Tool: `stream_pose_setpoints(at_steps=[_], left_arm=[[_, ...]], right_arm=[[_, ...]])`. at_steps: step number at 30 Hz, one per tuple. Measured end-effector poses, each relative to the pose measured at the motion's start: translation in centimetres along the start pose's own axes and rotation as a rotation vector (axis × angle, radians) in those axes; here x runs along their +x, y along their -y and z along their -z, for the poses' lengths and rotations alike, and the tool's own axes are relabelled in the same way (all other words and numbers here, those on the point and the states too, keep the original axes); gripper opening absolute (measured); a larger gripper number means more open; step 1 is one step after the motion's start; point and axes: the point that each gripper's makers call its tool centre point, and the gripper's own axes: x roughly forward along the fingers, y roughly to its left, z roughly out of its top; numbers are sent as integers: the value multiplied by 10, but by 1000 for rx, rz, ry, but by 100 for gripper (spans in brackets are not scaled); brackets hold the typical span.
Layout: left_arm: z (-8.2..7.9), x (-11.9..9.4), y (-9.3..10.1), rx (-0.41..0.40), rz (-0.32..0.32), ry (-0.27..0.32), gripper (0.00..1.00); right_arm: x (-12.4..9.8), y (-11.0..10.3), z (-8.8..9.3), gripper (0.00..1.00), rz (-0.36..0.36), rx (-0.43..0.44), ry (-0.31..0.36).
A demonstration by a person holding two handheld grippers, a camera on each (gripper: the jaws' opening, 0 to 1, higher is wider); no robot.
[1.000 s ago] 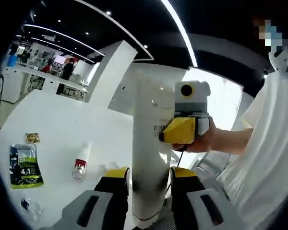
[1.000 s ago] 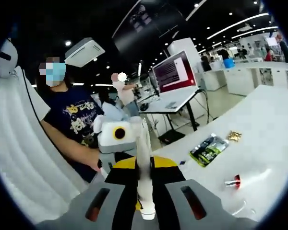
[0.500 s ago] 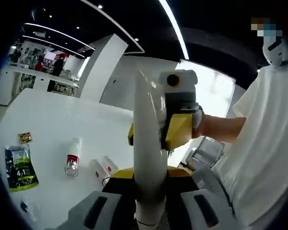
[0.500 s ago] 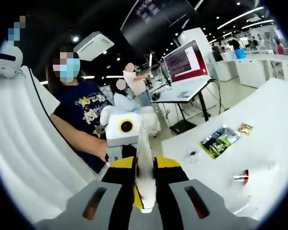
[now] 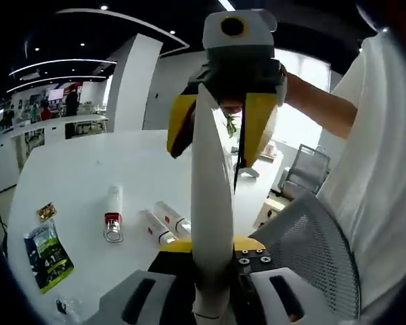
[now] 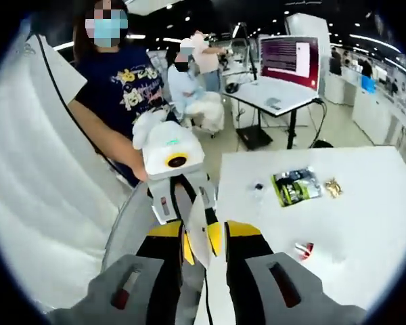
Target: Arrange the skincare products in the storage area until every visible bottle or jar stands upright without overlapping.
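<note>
A tall white tube (image 5: 212, 223) hangs above a white worktop (image 5: 81, 169), clamped at both ends: the left hand-held gripper (image 5: 213, 261) grips its lower part, while the right hand-held gripper (image 5: 220, 122), seen from the left gripper view, pinches its flat upper end. On the worktop lie a red-capped clear bottle (image 5: 112, 215), two small white tubes (image 5: 164, 223) side by side, a green sachet (image 5: 49, 252) and a small gold packet (image 5: 46, 212). A grey mesh chair back (image 5: 311, 250) sits beside the worktop. In the right gripper view, the right hand-held gripper (image 6: 196, 244) bites the tube's thin edge (image 6: 198, 227); beyond, a monitor (image 6: 289, 57) glows on a desk, under ceiling strip lights.
</note>
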Motion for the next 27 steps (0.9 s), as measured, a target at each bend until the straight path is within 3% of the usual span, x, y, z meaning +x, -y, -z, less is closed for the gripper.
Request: stream_pose_setpoints(at_steps=[4, 8, 9, 15, 18, 21, 27], left_arm=[[1, 0, 3, 42, 3, -9, 16], [7, 0, 2, 80, -2, -41, 16], [5, 0, 4, 82, -1, -37, 17], [-1, 2, -5, 157, -76, -15, 23], [-4, 1, -9, 149, -105, -6, 25], [10, -1, -23, 149, -180, -91, 29], [4, 0, -28, 141, -228, -65, 42]], right_arm=[[18, -5, 11, 17, -10, -49, -101], [26, -11, 10, 10, -14, -61, -132], [24, -11, 10, 10, -13, -99, -140], [18, -5, 14, 6, 61, -101, -114], [14, -2, 12, 6, 81, -102, -98], [5, 6, 15, 6, 105, -109, -124], [-28, 36, 19, 6, 181, -88, -124]])
